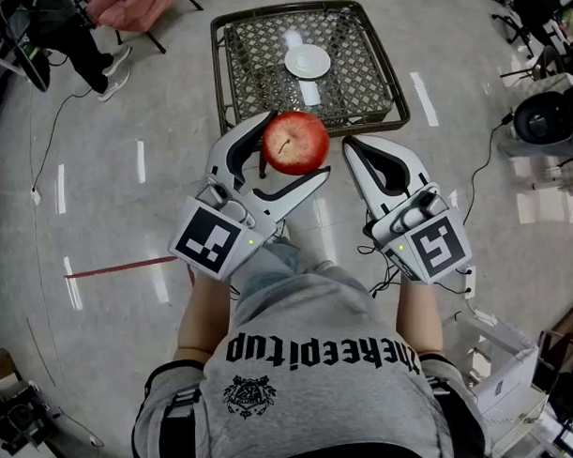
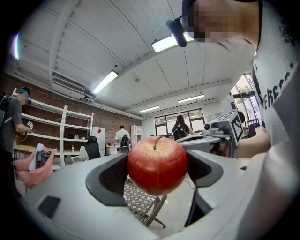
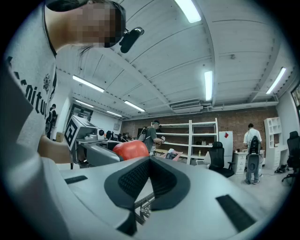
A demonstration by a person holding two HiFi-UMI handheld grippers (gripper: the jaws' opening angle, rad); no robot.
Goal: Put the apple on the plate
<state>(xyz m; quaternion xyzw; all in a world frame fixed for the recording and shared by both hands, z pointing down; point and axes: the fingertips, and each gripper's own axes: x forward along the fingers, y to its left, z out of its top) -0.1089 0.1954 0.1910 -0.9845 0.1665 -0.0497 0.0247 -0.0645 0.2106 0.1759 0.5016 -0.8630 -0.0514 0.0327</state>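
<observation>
Apple (image 1: 295, 141) sat clamped in the left hand-held gripper (image 1: 291, 150), in the air short of the plate (image 1: 307, 60) on the mesh surface (image 1: 244, 75) — the right hand-held gripper (image 1: 351, 146) was closed and empty. Released too high, the apple could roll off the small plate.

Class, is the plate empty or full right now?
Empty: the plate on the mesh table is bare, and the apple is held in the left gripper.

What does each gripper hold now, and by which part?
The left gripper holds the apple between its fingers, by two opposite sides, stem up. The right gripper, shut, holds nothing.
</observation>
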